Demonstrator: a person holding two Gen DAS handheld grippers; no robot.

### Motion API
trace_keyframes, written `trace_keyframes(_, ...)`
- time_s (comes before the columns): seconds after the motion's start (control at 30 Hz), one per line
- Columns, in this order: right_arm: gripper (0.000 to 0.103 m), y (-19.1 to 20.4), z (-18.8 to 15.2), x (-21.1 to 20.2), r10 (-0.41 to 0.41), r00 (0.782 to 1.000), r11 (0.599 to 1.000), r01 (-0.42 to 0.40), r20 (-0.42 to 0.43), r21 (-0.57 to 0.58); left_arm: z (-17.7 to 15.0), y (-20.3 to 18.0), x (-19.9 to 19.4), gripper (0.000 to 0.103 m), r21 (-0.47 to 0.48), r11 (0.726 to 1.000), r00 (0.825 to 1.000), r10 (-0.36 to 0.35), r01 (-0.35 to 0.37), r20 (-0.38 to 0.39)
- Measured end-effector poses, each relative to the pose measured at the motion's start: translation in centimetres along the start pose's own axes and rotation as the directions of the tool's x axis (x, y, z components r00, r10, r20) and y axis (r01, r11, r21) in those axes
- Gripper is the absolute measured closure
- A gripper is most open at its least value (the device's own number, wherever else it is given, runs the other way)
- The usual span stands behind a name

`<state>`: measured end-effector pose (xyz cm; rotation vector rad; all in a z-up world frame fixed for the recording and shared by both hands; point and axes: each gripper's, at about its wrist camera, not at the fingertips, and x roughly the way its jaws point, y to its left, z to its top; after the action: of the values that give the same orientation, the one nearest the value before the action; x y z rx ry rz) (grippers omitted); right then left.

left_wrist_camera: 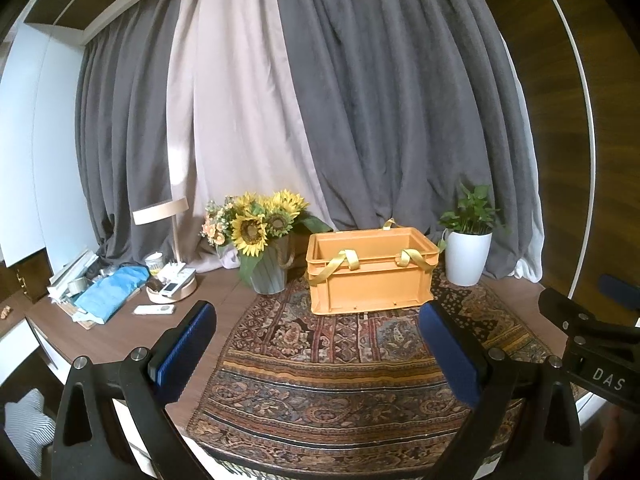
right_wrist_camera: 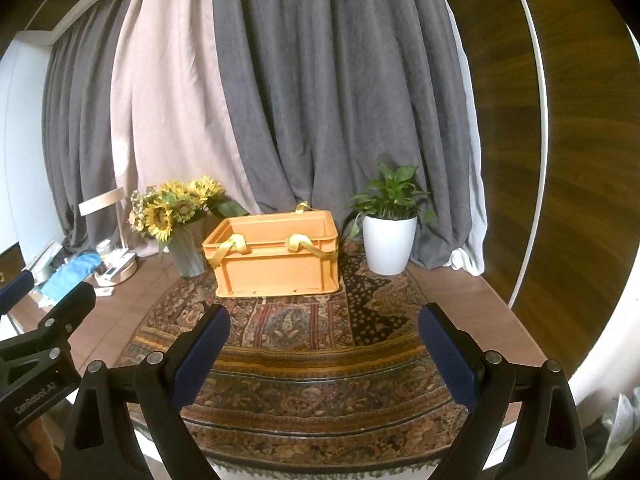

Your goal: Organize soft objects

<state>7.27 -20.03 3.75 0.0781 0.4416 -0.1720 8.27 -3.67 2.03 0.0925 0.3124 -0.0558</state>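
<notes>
Orange crate (left_wrist_camera: 370, 270): upright on patterned rug (left_wrist_camera: 340, 380), yellow straps (left_wrist_camera: 344, 262) draped over its rim; contents, if any, hidden. Sunflower vase (left_wrist_camera: 268, 276) just left of crate, white potted plant (left_wrist_camera: 468, 256) just right. Left gripper (left_wrist_camera: 318, 354), right gripper (right_wrist_camera: 324, 354): near side of crate, fingers spread, empty.

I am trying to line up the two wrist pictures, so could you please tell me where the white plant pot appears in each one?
Left wrist: the white plant pot stands right of centre, just right of the orange crate.
Right wrist: the pot sits right of centre, again right of the crate.
Shared landmark: the sunflower vase left of the crate.
</notes>
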Motion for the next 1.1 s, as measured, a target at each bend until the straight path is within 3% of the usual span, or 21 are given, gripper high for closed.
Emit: trace_keyframes(1.1,0.007,-0.4,0.0,-1.6,-0.003,1.000,1.000,0.003,0.012,-0.009,0.2,-0.1,-1.5,0.000,0.007,1.000,1.000,-0.004,0.004,0.012)
